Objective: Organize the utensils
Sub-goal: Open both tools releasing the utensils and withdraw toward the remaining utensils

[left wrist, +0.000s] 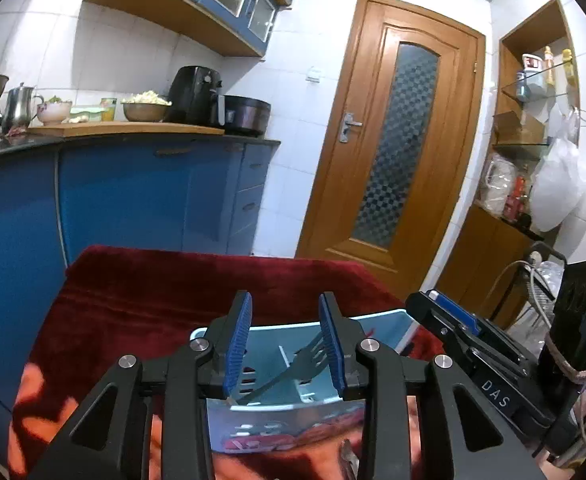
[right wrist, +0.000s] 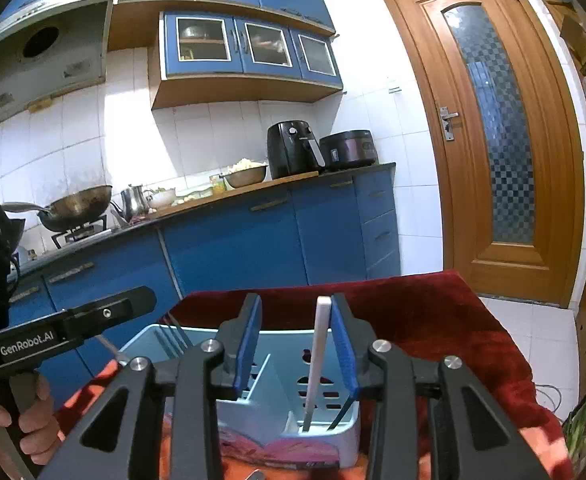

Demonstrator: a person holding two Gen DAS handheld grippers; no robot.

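A light blue slotted utensil basket (left wrist: 285, 420) stands on a table draped in red cloth (left wrist: 153, 280). My left gripper (left wrist: 285, 300) hovers over it, open. A metal fork (left wrist: 305, 356) leans inside the basket, its tines beside the right pad, and nothing clamps it. In the right wrist view the right gripper (right wrist: 297, 302) is open over the same basket (right wrist: 253, 412). A white-handled utensil (right wrist: 320, 344) stands in a compartment and leans against the right pad. The fork (right wrist: 175, 336) shows at the basket's left end. The left gripper (right wrist: 125, 304) is held by a hand (right wrist: 25, 420). The right gripper (left wrist: 449, 316) shows at the right of the left wrist view.
Blue cabinets (right wrist: 233, 240) run behind the table, with an air fryer (right wrist: 293, 148), a rice cooker (right wrist: 349, 148), bowls and a wok (right wrist: 77, 208) on the counter. A wooden door (left wrist: 393, 140) stands to the right, and a shelf unit (left wrist: 533, 120) with bags stands beyond it.
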